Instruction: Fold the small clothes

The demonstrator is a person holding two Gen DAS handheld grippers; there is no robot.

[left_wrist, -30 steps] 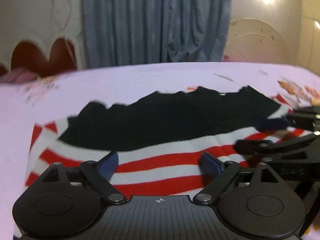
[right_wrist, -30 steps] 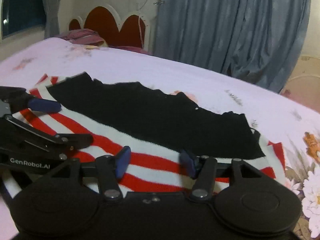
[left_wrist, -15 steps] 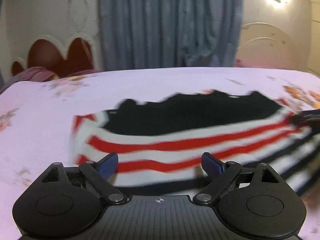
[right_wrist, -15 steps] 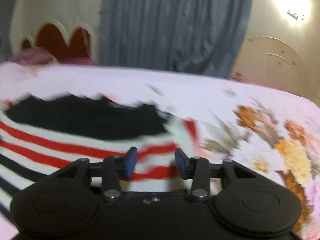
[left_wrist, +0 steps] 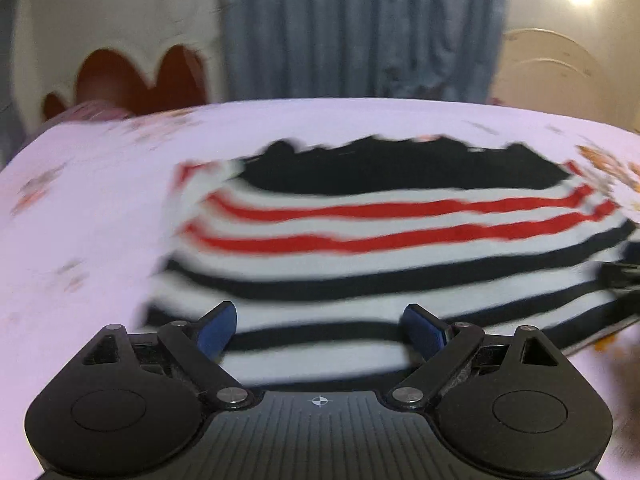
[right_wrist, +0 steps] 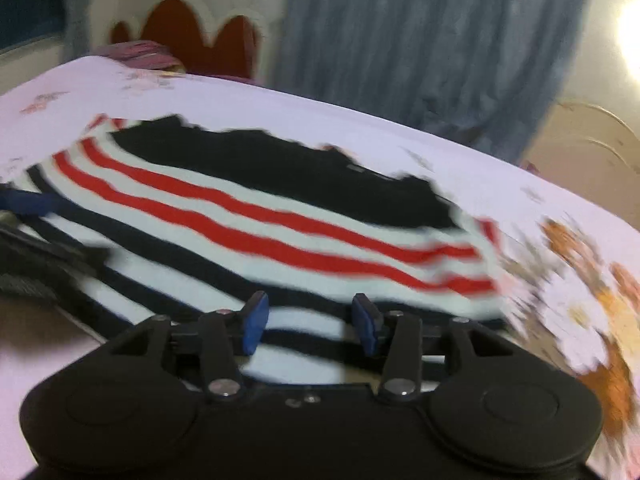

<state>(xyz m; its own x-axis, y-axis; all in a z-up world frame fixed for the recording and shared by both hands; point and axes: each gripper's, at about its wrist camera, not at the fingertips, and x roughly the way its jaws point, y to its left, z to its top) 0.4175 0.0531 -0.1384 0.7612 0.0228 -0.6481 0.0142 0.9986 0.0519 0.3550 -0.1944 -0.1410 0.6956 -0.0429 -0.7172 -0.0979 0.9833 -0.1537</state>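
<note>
A small striped garment (left_wrist: 380, 248) lies flat on the pink bedsheet (left_wrist: 100, 200). It has a black band at its far side, then red and white stripes, then black and white stripes nearest me. It also shows in the right wrist view (right_wrist: 280, 216). My left gripper (left_wrist: 320, 330) is open and empty, hovering at the garment's near edge. My right gripper (right_wrist: 310, 322) is open and empty over the near black and white stripes. Each gripper shows at the edge of the other's view: the right one (left_wrist: 624, 276) and the left one (right_wrist: 28, 208). Both views are blurred by motion.
The bedsheet has orange and white flower prints at the right (right_wrist: 588, 300). A red scalloped headboard (right_wrist: 188, 36) and pink pillows stand at the far left. A blue-grey curtain (left_wrist: 360, 28) hangs behind the bed.
Both grippers have pulled back toward me from over the red stripes. The black and white stripes at the garment's near edge now show. Both stay open.
</note>
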